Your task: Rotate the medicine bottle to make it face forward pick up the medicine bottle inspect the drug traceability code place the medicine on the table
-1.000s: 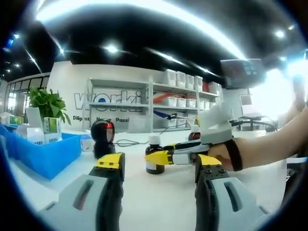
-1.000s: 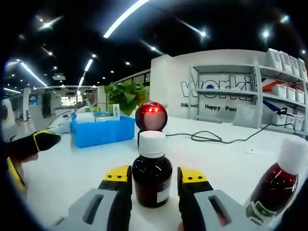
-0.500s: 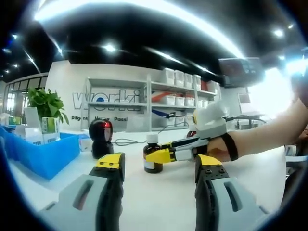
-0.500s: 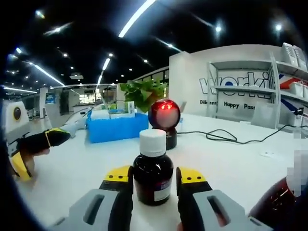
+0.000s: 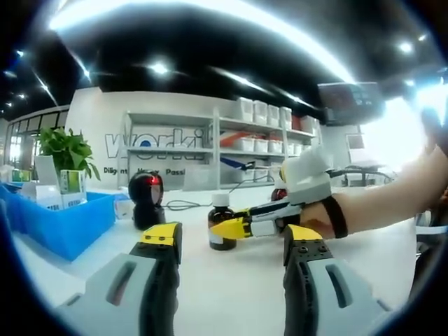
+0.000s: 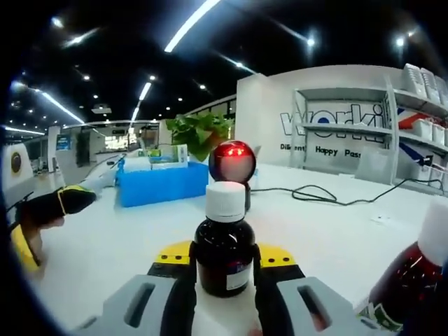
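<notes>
A dark brown medicine bottle with a white cap stands between my right gripper's yellow-tipped jaws, which press on both its sides. A pale label edge shows low on its right side. In the left gripper view the same bottle sits low over the white table, with the right gripper reaching in from the right on a person's hand. I cannot tell whether the bottle touches the table. My left gripper stands open, nearer than the bottle, with nothing between its jaws.
A black scanner with a red light stands behind the bottle, its cable trailing right. A second, red-brown bottle is close on the right. A blue bin of boxes and a plant sit at the left; shelves line the back.
The right gripper's jaws have closed from a small gap onto the bottle's sides. The left gripper has stayed open and nearly still.
</notes>
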Demonstrator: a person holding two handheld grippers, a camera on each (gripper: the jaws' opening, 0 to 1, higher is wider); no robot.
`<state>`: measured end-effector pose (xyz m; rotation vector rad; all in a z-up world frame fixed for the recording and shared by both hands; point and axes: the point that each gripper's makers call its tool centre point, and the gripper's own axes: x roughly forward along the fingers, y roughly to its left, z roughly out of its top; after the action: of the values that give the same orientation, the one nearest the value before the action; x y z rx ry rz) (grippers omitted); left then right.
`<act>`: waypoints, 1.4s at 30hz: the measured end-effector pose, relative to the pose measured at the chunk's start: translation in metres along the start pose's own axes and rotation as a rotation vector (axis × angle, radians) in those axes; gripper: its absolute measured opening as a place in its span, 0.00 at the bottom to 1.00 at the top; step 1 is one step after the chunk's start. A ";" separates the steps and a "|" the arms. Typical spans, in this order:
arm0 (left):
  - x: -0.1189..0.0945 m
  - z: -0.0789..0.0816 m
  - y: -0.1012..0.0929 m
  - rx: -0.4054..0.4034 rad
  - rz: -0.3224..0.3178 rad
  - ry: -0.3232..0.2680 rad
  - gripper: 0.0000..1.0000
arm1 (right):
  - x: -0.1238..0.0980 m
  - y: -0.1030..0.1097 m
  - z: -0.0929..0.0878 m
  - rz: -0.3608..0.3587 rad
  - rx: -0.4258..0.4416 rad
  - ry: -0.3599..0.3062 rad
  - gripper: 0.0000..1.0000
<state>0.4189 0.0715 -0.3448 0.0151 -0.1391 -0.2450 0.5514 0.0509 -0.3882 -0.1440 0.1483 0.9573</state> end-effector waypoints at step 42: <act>0.000 0.000 -0.003 0.000 -0.017 -0.001 0.49 | -0.005 -0.003 0.012 0.126 -0.098 -0.031 0.36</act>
<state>0.4181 0.0687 -0.3449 0.0166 -0.1400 -0.2622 0.5513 0.0472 -0.3757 -0.2120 0.0824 1.0921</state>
